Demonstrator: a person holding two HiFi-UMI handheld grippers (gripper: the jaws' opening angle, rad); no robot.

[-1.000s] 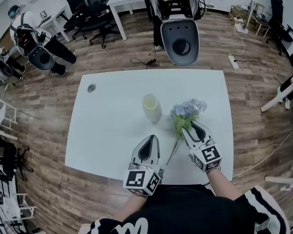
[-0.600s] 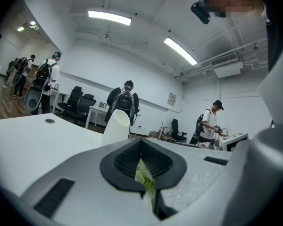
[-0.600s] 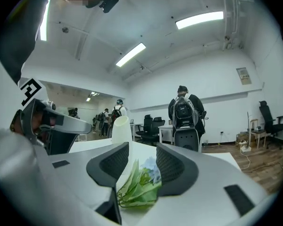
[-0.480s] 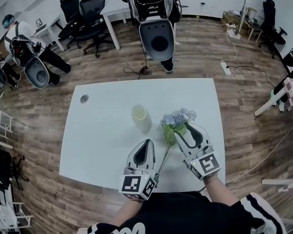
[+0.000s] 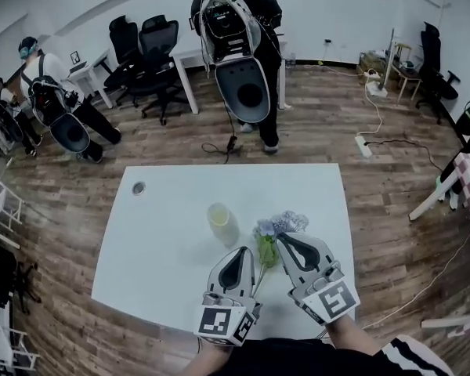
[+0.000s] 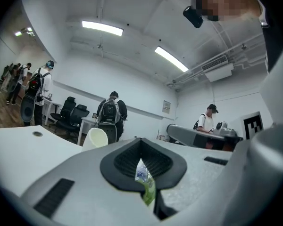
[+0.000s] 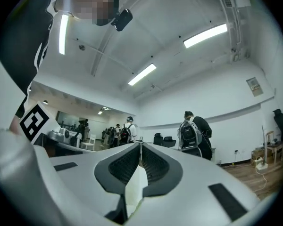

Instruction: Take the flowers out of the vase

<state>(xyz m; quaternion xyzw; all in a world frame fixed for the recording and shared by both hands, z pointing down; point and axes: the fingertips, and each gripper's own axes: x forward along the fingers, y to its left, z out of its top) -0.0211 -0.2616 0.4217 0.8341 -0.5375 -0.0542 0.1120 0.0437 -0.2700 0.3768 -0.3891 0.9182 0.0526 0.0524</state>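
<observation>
jaws together on left gripper (image 5: 239, 251); on right gripper (image 5: 285, 237) just closed together, empty; flowers (image 5: 272, 228) beside vase (image 5: 222, 221).

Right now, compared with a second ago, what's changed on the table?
The right gripper rose off the flowers; its jaws, open around them before, have just been closing with nothing between them. Flowers and vase stay put on the table.

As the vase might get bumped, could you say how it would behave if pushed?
The vase stands upright, tall and narrow, so it may tip rather than slide. With the flowers out it is probably light; being round, it could roll.
</observation>
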